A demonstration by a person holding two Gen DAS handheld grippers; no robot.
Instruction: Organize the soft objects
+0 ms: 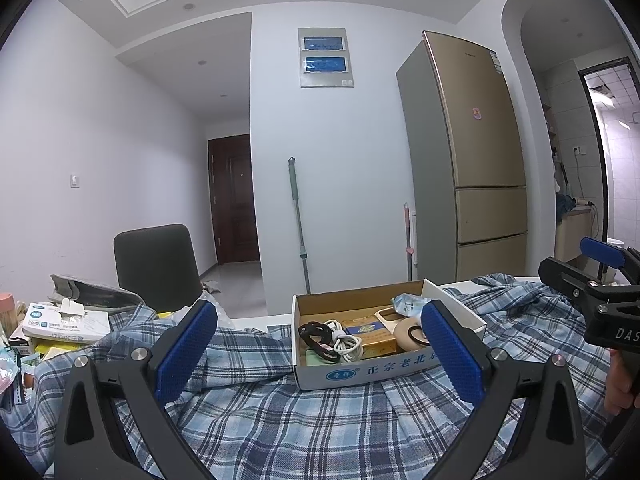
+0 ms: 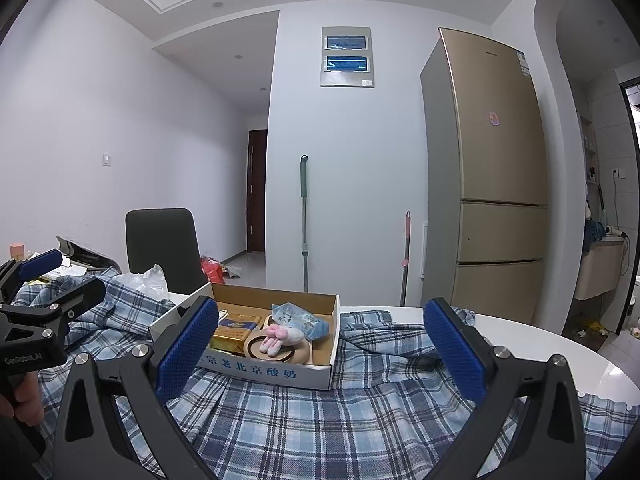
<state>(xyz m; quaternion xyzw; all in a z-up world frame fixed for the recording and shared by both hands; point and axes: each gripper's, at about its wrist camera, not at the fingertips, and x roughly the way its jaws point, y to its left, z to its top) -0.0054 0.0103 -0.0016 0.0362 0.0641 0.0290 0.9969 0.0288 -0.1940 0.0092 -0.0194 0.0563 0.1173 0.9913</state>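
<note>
A blue plaid shirt [image 1: 304, 420] lies spread over the white table, also in the right wrist view [image 2: 320, 428]. An open cardboard box [image 1: 368, 372] sits on the shirt; it also shows in the right wrist view [image 2: 272, 372]. In it lie a white cable [image 1: 348, 344], black hair ties [image 1: 316, 336], a gold pack [image 2: 236, 330], a pink and white plush toy [image 2: 280, 338] and a blue packet [image 2: 300, 318]. My left gripper [image 1: 320, 356] is open and empty just before the box. My right gripper [image 2: 320, 352] is open and empty, with the box between its fingers.
A tissue box [image 1: 66, 322] and clutter sit at the table's left. A dark chair [image 2: 162, 246] stands behind the table. A gold fridge [image 2: 500, 176], a mop [image 2: 305, 220] and a pink-handled tool [image 2: 406, 256] stand at the far wall. The table's white edge [image 2: 560, 348] shows right.
</note>
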